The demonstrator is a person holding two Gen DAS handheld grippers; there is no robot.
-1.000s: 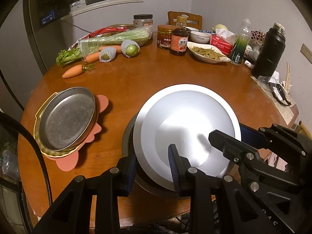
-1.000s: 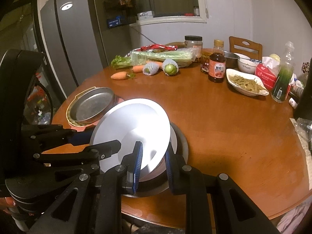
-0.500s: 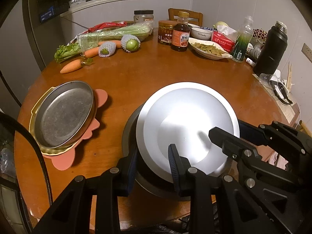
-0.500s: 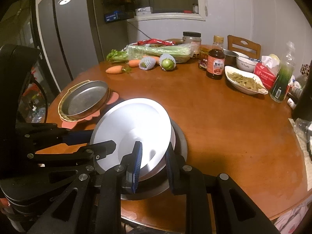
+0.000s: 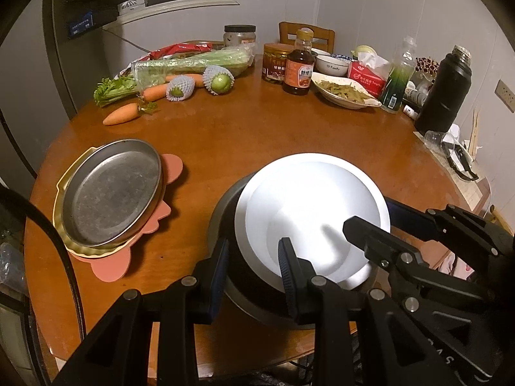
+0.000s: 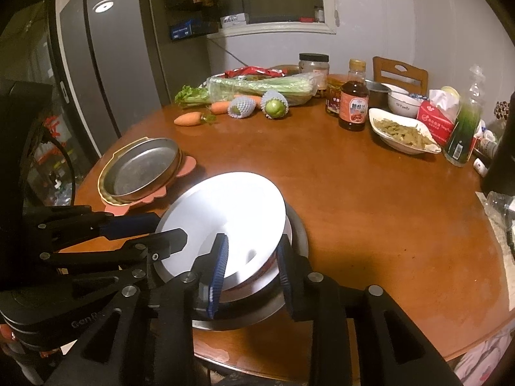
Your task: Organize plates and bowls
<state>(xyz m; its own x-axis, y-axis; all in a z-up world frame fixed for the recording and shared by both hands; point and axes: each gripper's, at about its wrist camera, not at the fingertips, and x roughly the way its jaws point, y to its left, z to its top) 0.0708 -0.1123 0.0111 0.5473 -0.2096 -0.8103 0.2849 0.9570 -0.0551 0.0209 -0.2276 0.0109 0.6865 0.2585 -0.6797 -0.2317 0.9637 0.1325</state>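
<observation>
**Right gripper releasing the white plate onto the stack**

Change of state. A second ago the right gripper [image 6: 251, 262] was pinched tight on the near rim of the white plate [image 6: 225, 222]. Its jaws are now opening: the blue pads stand to either side of the rim, which is between them, with a visible gap on at least one side. The plate has not shifted; it lies on top of a second white plate, and both sit in the wide dark bowl [image 5: 225, 225] at the near edge of the table [image 5: 289, 135].

Left gripper. The left gripper [image 5: 254, 257] is unchanged. Its fingers stand narrowly apart astride the left edge of the stack, one outside the dark bowl's wall and one over the white plate. Whether the pads press on the bowl cannot be told from these views.

Meaning for the task. The white plate appears delivered, so this stacking step is judged nearly complete. A metal pan [image 5: 111, 193], resting on a yellow dish and a pink mat to the left, likely remains to be sorted.

Surface and room. The round wooden table is glossy and bare in the middle. Carrots, celery, a sauce bottle [image 5: 299, 67], a dish of food and a black flask [image 5: 445, 90] line its far edge. A grey refrigerator [image 6: 96, 64] stands at left; lighting is dim.
</observation>
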